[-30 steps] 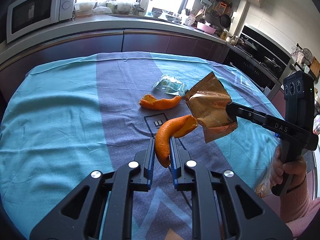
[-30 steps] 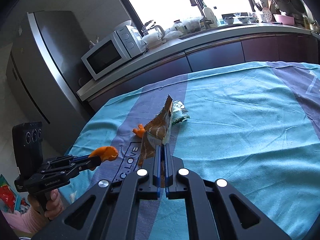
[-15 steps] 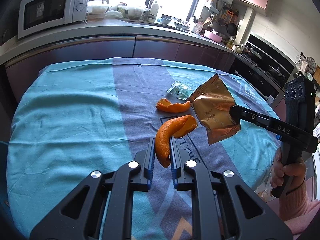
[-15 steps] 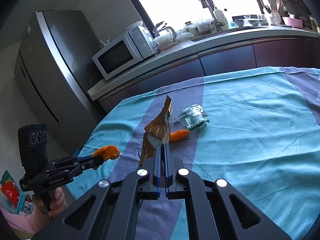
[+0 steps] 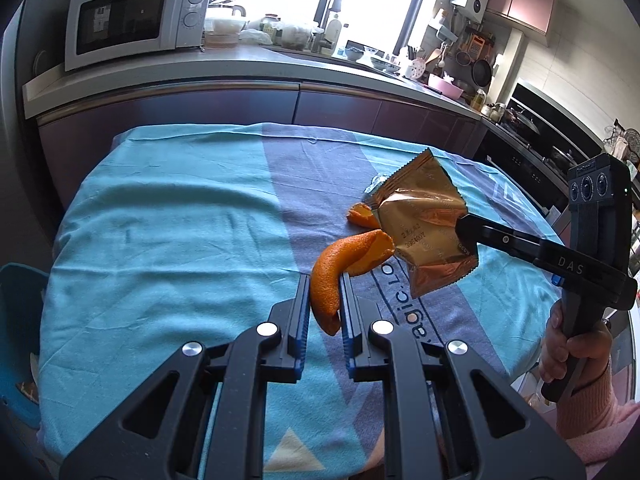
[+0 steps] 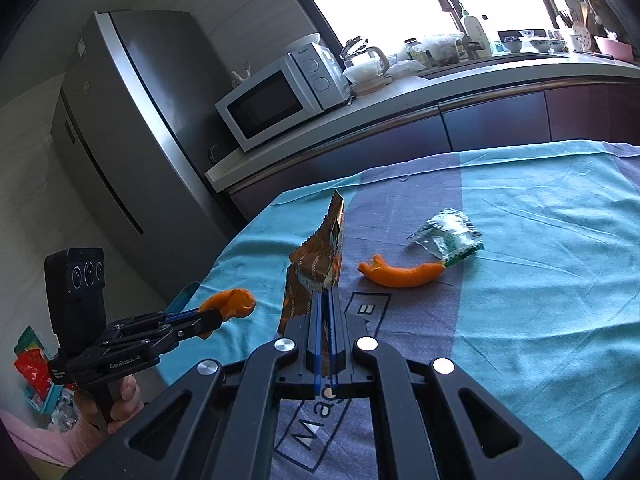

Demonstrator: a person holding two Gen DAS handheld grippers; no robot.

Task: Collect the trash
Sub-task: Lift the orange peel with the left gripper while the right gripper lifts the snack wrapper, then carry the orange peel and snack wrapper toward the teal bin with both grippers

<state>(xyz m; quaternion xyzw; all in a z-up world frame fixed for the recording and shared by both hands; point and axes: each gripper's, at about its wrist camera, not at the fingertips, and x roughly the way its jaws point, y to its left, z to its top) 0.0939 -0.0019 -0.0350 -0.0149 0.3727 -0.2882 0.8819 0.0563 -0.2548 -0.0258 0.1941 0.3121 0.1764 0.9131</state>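
Seen from the left wrist, the black left gripper [image 5: 325,300] is clamped narrowly on a curled strip of orange citrus peel [image 5: 344,264], which sticks up from between its fingers, clear of the teal and grey-purple tablecloth [image 5: 168,240]. To the right, the black right gripper [image 5: 466,224] reaches in from a hand [image 5: 572,356] in a pink sleeve and pinches a crinkled brown-gold foil snack wrapper [image 5: 424,228], held in the air just right of the peel. A second piece of orange peel [image 5: 362,216] lies on the cloth, partly hidden behind the wrapper. Seen from the right wrist, the right gripper [image 6: 325,308] is fully closed on the foil wrapper [image 6: 316,268], which stands edge-on above its fingers. The left gripper [image 6: 212,318] appears at the near left, lifting its peel [image 6: 232,304] over the table edge. Farther right, the second peel [image 6: 400,274] rests on the cloth, its end touching a crumpled clear and green plastic wrapper [image 6: 450,236]. A white microwave [image 6: 280,96] sits on the far counter.
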